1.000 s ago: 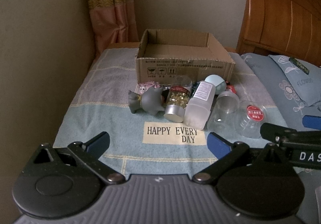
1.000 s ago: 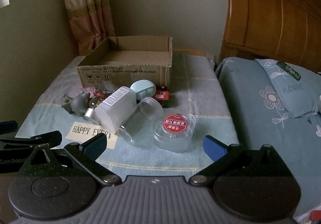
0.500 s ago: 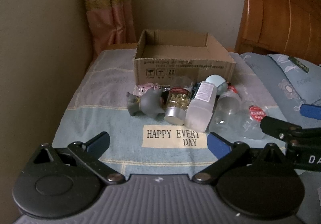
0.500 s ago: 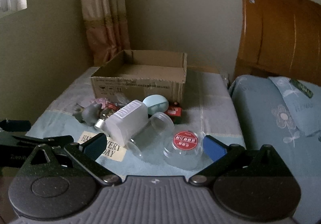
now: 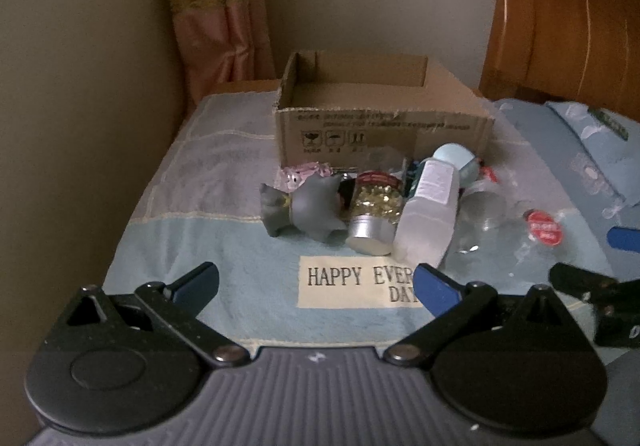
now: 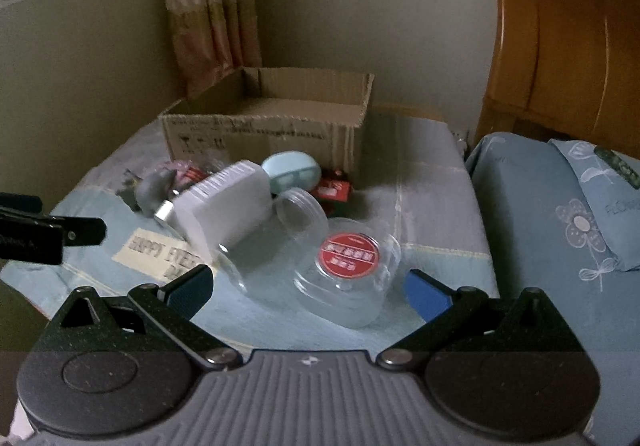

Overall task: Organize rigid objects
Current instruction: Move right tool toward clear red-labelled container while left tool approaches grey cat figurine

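Pale blue towel-covered surface (image 5: 224,246) beside brown wooden headboard (image 6: 560,46). Left gripper (image 5: 316,286) spread wide, holding nothing. Right gripper (image 6: 308,286) likewise wide, empty, just short of round clear plastic tub with red label (image 6: 348,266). One open brown cardboard box (image 5: 380,126). Just in front of box: one grey animal figurine (image 5: 308,210), one capsule jar with silver cap (image 5: 372,218), one frosted white plastic bottle (image 5: 430,218), one clear plastic jar on its side (image 6: 276,234), one pale blue oval case (image 6: 292,168).
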Available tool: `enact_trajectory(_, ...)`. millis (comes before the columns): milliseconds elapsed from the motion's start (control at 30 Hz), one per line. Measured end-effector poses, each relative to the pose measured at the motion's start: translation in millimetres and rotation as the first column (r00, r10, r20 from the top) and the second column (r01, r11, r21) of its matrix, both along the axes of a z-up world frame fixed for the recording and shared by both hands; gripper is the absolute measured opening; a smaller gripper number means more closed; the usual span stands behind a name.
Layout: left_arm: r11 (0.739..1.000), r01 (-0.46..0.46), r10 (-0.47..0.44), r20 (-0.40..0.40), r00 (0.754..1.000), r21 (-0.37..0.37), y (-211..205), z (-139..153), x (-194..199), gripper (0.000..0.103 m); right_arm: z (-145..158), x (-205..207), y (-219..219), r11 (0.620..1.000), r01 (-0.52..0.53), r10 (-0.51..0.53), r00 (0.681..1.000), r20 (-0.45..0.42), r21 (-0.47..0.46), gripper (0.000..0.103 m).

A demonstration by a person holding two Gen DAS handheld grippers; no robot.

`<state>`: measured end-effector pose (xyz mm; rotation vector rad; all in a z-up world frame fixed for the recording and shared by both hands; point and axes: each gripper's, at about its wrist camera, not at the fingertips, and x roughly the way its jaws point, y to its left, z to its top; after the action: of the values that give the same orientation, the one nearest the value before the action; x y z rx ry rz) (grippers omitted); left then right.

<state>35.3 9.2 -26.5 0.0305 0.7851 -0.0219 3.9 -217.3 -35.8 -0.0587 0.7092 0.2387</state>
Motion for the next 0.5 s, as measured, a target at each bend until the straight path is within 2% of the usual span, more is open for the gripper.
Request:
enact_trajectory(200,1.0,0.024,-0.024,-0.017,1.0,-0.006,1.2,-14.5,11.1,0.102,-19.3,21.8,-16.4,0.999,-0.04,0.04,0.999,-0.019,0.017,0.103)
enact_trajectory(500,0.999,0.048,-0.048,-0.061,0.997,0.002,1.5,-33.7,28.8,0.102,-23.1,71.6,-31.2,0.976,-0.211,0.212,0.977,-0.016,0.051,0.103)
